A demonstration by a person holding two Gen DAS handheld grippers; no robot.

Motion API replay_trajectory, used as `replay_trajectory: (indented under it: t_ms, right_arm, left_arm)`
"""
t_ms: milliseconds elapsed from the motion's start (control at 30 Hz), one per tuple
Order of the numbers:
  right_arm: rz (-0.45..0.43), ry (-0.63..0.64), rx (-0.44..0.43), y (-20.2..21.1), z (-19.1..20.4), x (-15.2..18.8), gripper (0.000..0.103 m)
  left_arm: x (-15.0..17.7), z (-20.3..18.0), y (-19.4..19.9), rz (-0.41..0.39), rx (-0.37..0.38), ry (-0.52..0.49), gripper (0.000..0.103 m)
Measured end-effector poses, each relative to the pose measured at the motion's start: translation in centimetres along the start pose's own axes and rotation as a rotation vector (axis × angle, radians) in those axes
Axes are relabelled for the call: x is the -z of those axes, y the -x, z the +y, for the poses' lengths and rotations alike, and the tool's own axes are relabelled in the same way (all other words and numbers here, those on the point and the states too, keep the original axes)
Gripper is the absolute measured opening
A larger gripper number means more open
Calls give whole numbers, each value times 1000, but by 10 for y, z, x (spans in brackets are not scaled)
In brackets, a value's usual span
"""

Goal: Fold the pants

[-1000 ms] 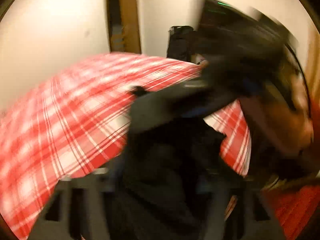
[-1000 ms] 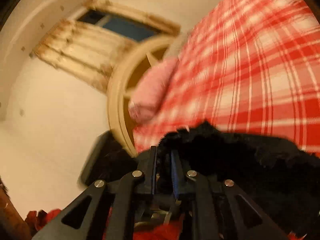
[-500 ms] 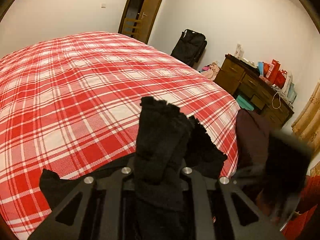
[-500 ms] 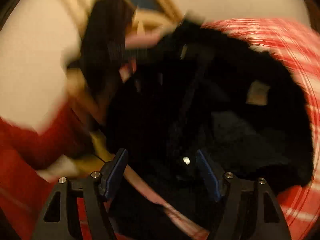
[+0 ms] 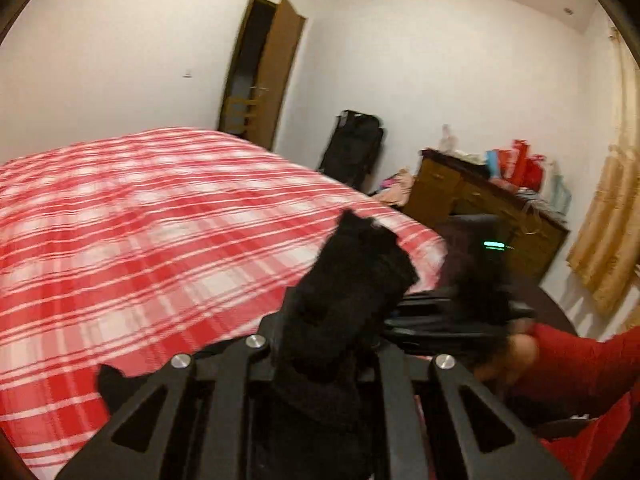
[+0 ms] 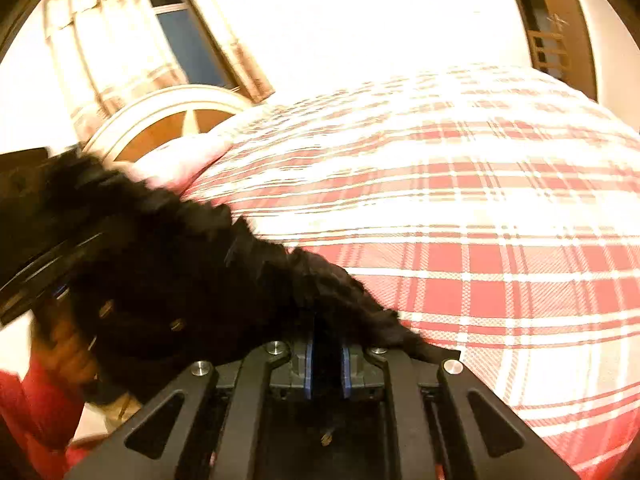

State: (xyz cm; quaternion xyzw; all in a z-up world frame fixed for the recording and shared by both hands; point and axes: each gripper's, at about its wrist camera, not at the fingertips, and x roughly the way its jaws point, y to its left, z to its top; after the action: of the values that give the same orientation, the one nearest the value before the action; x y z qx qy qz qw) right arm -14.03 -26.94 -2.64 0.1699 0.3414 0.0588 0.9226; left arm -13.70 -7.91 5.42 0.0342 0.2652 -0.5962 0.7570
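The black pants [image 5: 352, 280] are bunched between the fingers of my left gripper [image 5: 320, 344], which is shut on them above the near edge of the red plaid bed [image 5: 140, 240]. In the right wrist view the pants [image 6: 192, 264] stretch from my right gripper [image 6: 327, 360], shut on their edge, up to the left toward the other gripper. The right gripper's blue pads [image 6: 308, 364] pinch the cloth. Most of the pants hang below both grippers, out of sight.
The plaid bed [image 6: 460, 220] fills both views. A pink pillow [image 6: 180, 160] and a headboard [image 6: 160, 116] lie at its head. A wooden dresser [image 5: 480, 204], a black suitcase [image 5: 356, 148], a door [image 5: 260, 68] and curtains [image 5: 604, 220] stand around.
The right gripper, open over the pants half a second ago, is now shut on their edge. Both grippers have lifted and the pants are pulled between them.
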Motion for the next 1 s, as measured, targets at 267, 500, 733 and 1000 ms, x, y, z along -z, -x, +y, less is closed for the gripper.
replay_trajectory:
  t_ms: [267,500,733,1000]
  right_arm:
    - [-13,-432,-178,-26,-81,25,29]
    - [11,-438,-88,52,-96,45,48]
    - [-61,-400,-143,99,-76,58,48]
    - [104,-217,-15,56,-27,53,49]
  left_arm:
    - [42,-50,-67,164,-75,-155,42]
    - [73,-58,-68,252,-92,-245,83]
    - [80,-47,-50,277,-74,-181,99]
    - [85,-36,-2,242,-177,-182,99]
